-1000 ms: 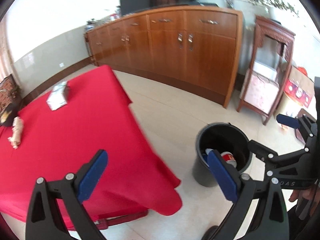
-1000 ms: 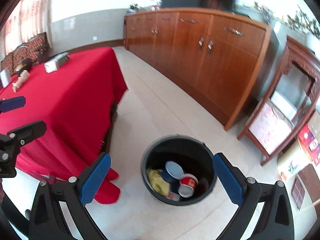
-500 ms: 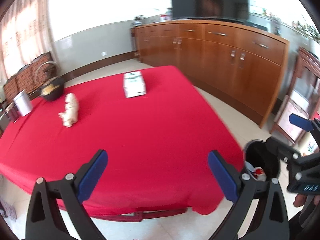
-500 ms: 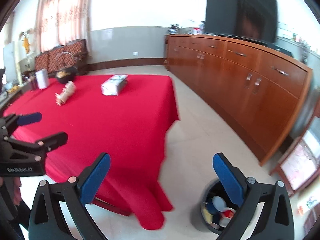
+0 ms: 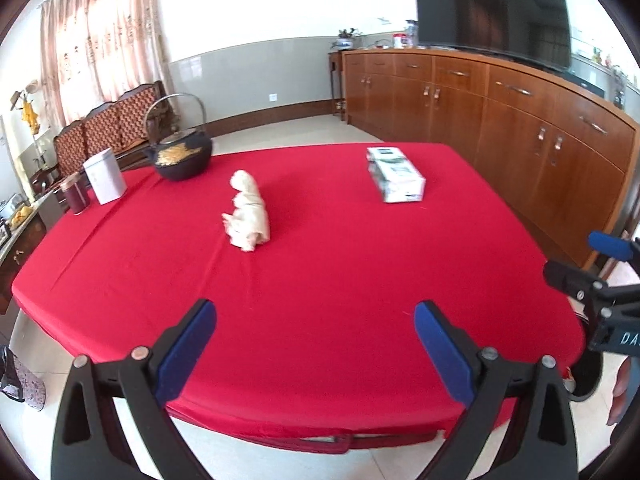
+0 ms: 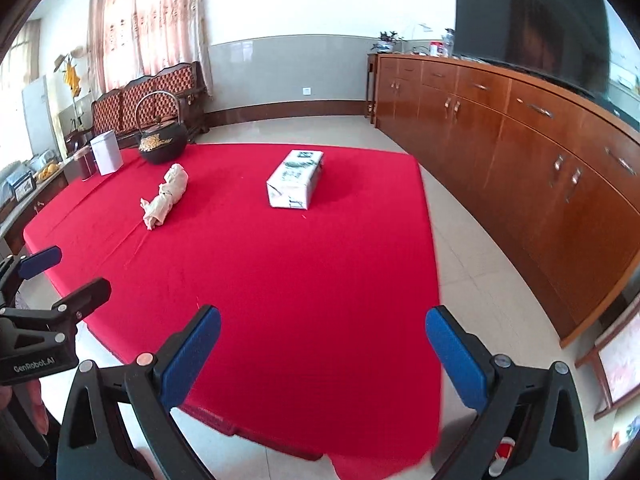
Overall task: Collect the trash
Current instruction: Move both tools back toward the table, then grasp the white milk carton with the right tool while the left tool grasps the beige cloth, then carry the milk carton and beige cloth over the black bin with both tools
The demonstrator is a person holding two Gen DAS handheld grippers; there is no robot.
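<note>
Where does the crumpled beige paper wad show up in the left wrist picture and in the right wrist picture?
Left wrist: the crumpled beige paper wad lies on the red tablecloth, left of centre, in the upper half.
Right wrist: the wad sits in the left part, upper half, on the same cloth.
Shared landmark: the black kettle stands just beyond the wad in both.

You have a black kettle [image 5: 182,157], a white tin [image 5: 105,176] and a boxed pack [image 5: 395,175] on the red bench [image 5: 340,280].
</note>
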